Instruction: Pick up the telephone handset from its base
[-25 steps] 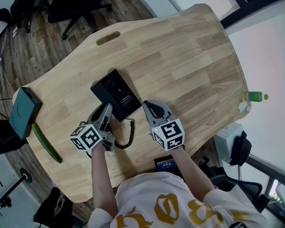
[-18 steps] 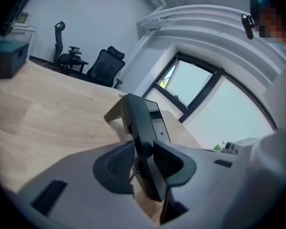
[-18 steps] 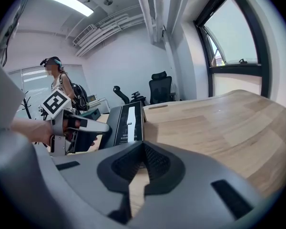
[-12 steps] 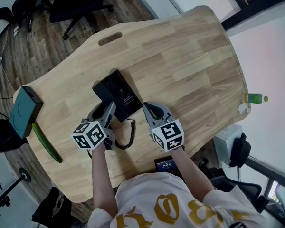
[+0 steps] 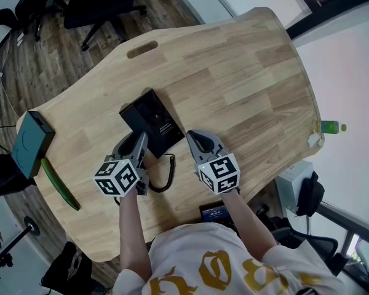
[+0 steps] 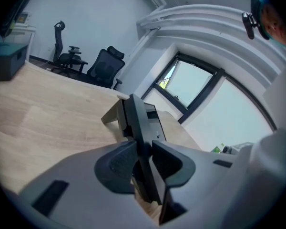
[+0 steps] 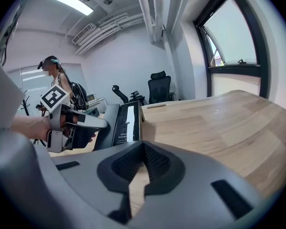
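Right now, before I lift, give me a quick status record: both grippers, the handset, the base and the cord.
telephone base: flat on the table, just ahead of both grippers
left gripper: jaws have just been closing, pressed on the telephone handset
right gripper: jaws together, empty, low over the table at the telephone base's right
handset lift: cannot tell whether it has cleared the cradle
coiled cord: lying on the table between the two grippers

Black telephone handset point(image 6: 136, 120), pale wood-grain table point(image 5: 234, 72), teal box point(image 5: 29, 145), apparently green bottle point(image 5: 330, 126).
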